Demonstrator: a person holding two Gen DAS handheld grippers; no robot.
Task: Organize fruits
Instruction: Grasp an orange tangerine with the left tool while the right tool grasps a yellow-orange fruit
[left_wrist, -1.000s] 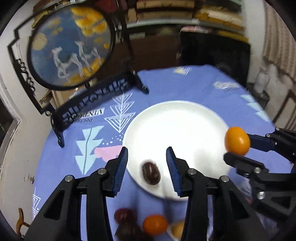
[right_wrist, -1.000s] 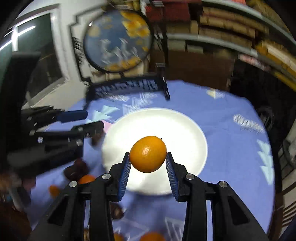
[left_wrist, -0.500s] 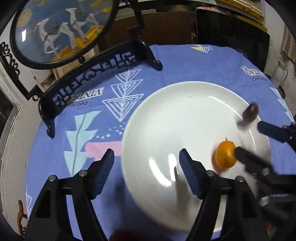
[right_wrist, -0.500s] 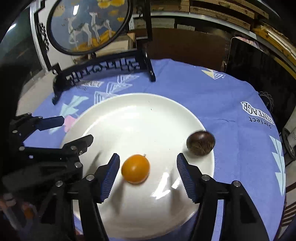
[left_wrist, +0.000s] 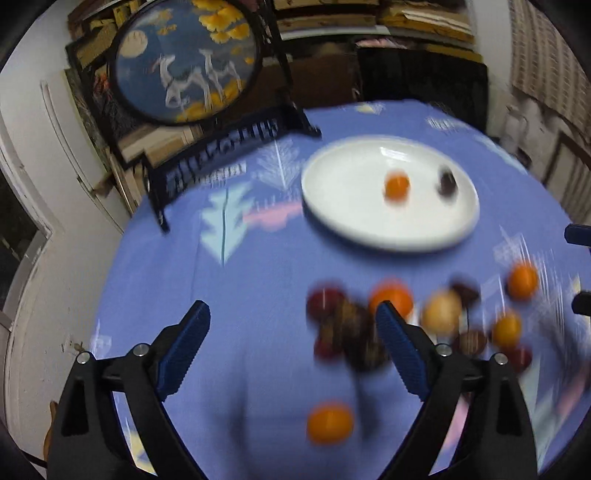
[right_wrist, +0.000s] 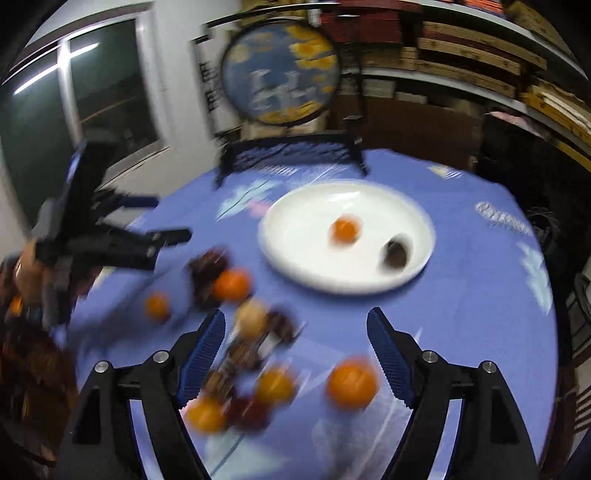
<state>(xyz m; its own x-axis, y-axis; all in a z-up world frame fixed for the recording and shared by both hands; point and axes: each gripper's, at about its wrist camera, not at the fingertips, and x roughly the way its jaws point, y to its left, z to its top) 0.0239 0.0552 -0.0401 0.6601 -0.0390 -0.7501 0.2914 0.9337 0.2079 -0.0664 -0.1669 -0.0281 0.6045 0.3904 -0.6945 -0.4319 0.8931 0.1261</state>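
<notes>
Both left tool and right tool gape wide, empty.

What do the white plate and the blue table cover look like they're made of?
White plate: probably glazed ceramic, since it is glossy with bright highlights near its rim, though plastic can't be ruled out. Blue table cover: likely printed fabric, as it is matte with pale tree shapes and lettering; blur hides any weave.

white plate, orange fruit, blue tablecloth
</notes>
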